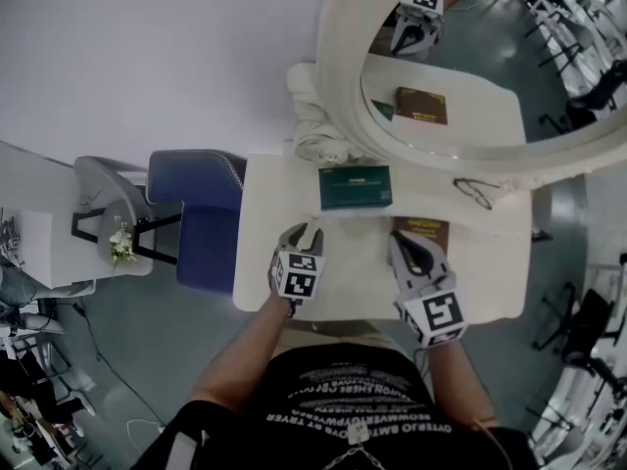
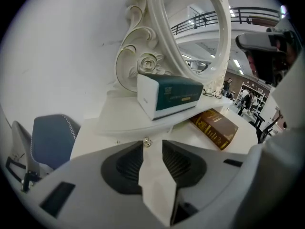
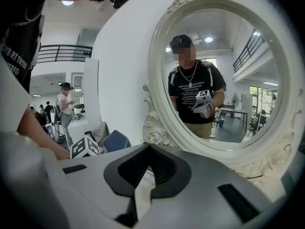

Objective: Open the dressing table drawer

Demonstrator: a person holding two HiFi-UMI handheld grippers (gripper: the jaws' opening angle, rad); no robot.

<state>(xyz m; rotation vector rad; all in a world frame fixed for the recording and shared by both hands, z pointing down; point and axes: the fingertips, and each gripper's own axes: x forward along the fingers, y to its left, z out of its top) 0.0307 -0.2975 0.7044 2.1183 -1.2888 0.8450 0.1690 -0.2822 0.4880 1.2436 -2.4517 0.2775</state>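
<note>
My left claw (image 1: 307, 233) (image 2: 152, 143) hangs over the front part of the white tabletop (image 1: 263, 262), tilted down, its jaws apart with nothing gripped. Just past their tips sits a small metal knob (image 2: 146, 141), under the edge of the raised shelf (image 2: 124, 123); of the drawer I can make out no more than that. A green box (image 1: 355, 186) (image 2: 171, 95) stands on the shelf, and a brown book (image 1: 423, 225) (image 2: 217, 127) lies on the tabletop beside it. My right claw (image 1: 402, 243) (image 3: 148, 149) is over the book, tips together and empty, facing the oval mirror (image 1: 338, 86) (image 3: 224, 75). Glasses (image 1: 474, 192) lie below the mirror.
</note>
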